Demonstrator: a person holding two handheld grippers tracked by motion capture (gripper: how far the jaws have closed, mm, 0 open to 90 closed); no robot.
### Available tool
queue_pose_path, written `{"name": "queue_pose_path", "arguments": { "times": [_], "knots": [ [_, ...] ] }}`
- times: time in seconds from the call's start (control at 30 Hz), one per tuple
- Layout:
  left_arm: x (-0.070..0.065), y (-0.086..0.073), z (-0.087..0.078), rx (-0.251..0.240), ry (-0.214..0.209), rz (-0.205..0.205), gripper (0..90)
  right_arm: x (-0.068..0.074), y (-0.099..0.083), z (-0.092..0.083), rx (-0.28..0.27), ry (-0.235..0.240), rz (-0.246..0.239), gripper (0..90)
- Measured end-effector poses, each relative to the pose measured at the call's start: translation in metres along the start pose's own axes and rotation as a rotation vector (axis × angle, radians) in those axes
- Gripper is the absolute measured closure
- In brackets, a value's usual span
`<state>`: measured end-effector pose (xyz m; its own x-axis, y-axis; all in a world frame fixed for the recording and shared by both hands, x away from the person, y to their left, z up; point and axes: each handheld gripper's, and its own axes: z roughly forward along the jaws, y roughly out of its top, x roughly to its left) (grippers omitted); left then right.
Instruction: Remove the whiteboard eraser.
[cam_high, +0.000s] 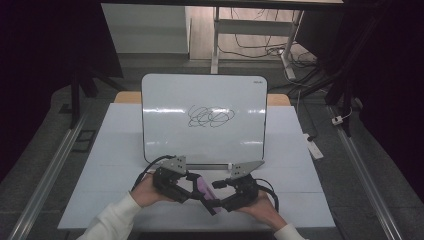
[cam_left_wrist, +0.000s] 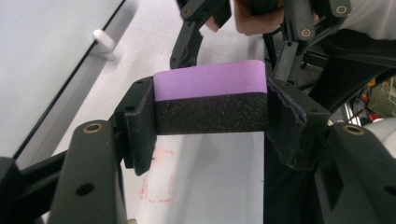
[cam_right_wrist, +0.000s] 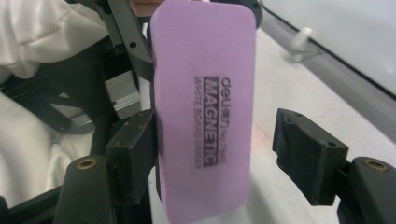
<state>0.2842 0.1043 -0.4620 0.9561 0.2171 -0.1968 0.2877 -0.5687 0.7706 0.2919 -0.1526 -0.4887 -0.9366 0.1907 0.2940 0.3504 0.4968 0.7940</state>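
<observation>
A purple whiteboard eraser with a black felt underside hangs just above the table's front edge, between the two grippers. My left gripper is shut on it: in the left gripper view both pads press the eraser across its width. In the right gripper view the eraser's printed purple face stands upright between the jaws of my right gripper. That gripper is open, with its right jaw well clear of the eraser. The right gripper comes in from the right in the high view.
A whiteboard with a black scribble leans on the white table behind the grippers, its lower edge close to them. A small white foot sits at the board's base. Cables and desk legs lie on the floor beyond.
</observation>
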Motion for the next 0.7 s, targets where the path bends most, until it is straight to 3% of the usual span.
{"name": "queue_pose_path", "arguments": {
  "times": [0.13,0.23,0.43,0.57,0.7],
  "knots": [
    [-0.0009,0.0004,0.0001,0.001,-0.021,0.016,38.5,0.0001,-0.0002,0.0039,0.008,0.040,0.009,30.8],
    [-0.0010,0.0002,0.0006,0.003,-0.028,0.024,38.5,0.0004,-0.0006,0.0067,0.014,0.072,0.011,36.1],
    [-0.0002,-0.0001,-0.0010,-0.012,-0.030,0.015,38.2,0.0006,-0.0004,0.0052,0.003,0.075,0.014,38.8],
    [0.0001,-0.0005,-0.0025,-0.033,0.002,-0.015,37.0,0.0011,0.0007,0.0028,-0.021,0.039,0.005,39.6],
    [0.0031,-0.0036,-0.0081,-0.063,0.055,-0.060,28.0,0.0022,0.0010,-0.0023,-0.048,-0.056,-0.018,39.8]
  ]
}}
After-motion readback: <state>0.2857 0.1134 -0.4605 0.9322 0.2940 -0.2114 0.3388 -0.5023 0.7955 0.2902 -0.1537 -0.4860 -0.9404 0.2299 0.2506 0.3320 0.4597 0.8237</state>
